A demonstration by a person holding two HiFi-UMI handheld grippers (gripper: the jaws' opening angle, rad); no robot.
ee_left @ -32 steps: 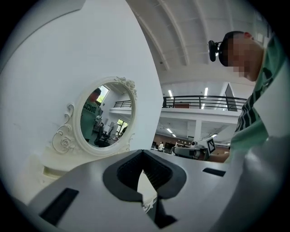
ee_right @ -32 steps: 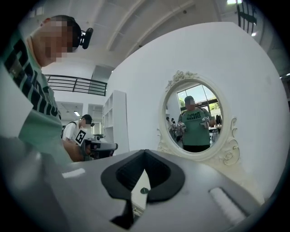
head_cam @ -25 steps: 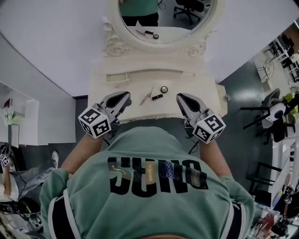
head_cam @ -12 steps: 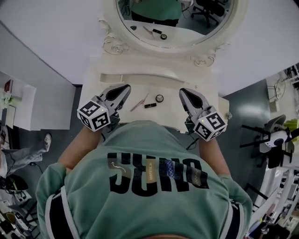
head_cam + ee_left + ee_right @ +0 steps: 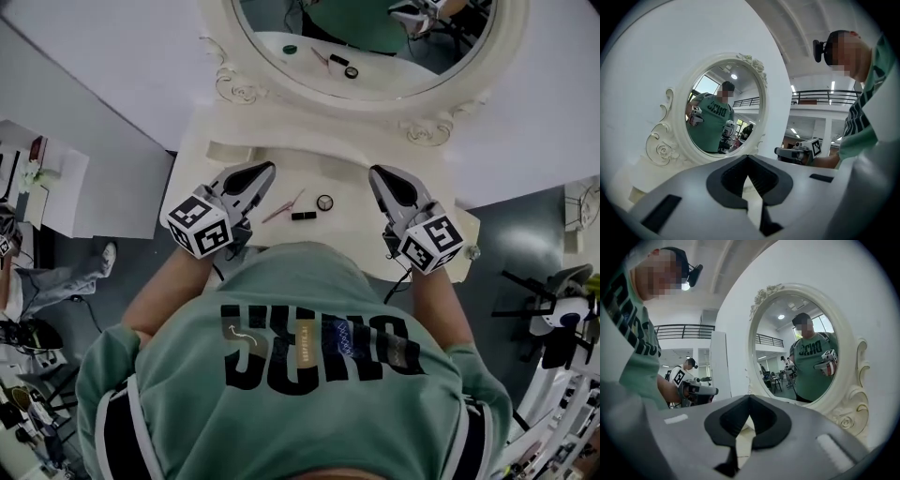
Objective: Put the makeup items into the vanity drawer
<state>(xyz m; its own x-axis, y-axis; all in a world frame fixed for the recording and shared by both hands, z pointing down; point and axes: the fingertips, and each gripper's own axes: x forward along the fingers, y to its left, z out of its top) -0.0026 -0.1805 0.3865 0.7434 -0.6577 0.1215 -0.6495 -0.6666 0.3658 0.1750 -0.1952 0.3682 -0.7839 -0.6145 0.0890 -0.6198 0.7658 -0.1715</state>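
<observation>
Left gripper point(image 5: 265, 171) and right gripper point(image 5: 379, 174) are both clenched and empty, at 9 and 3 o'clock of the makeup. The pink stick point(image 5: 283, 206), black tube point(image 5: 303, 216) and round compact point(image 5: 325, 202) lie on the vanity top point(image 5: 352, 164). No drawer looks open, so I judge all is left to do.

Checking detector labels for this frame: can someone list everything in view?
Vanity: 1, cream, centre, against wall.
Mirror: 1, oval, cream frame, on vanity.
Stick: 1, pink, vanity top, between tools.
Tube: 1, black, beside stick.
Compact: 1, round, dark rim, beside tube.
Person: 1, green shirt, facing vanity.
Left tool: 1, grey, shut, empty, over vanity's left.
Right tool: 1, grey, shut, empty, over vanity's right.
</observation>
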